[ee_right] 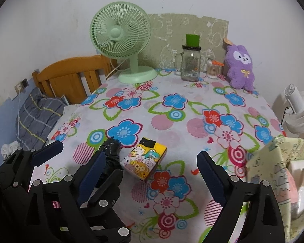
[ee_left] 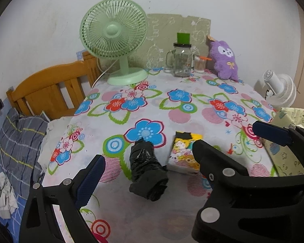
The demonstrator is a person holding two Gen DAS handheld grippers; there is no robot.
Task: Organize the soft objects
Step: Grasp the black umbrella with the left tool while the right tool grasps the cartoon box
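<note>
Between the left gripper (ee_left: 148, 164) fingers, which are standing wide apart and holding nothing, a black bag roll (ee_left: 147, 172) is lying on the floral cloth (ee_left: 192, 105). Its long axis is running from 6 toward 12 o'clock, straight along the gripper's line. At 2 o'clock from the roll, just beside it, a cartoon pack (ee_left: 185, 154) is sitting. The right gripper (ee_right: 150, 172) is gaping too, empty, with that pack ahead at 11 o'clock. The left gripper is looking nearer the roll. At 3 o'clock from the right gripper a patterned bin (ee_right: 273, 162) is standing open. Far off at 1 o'clock, a purple plush (ee_right: 241, 68) is leaning by the wall.
</note>
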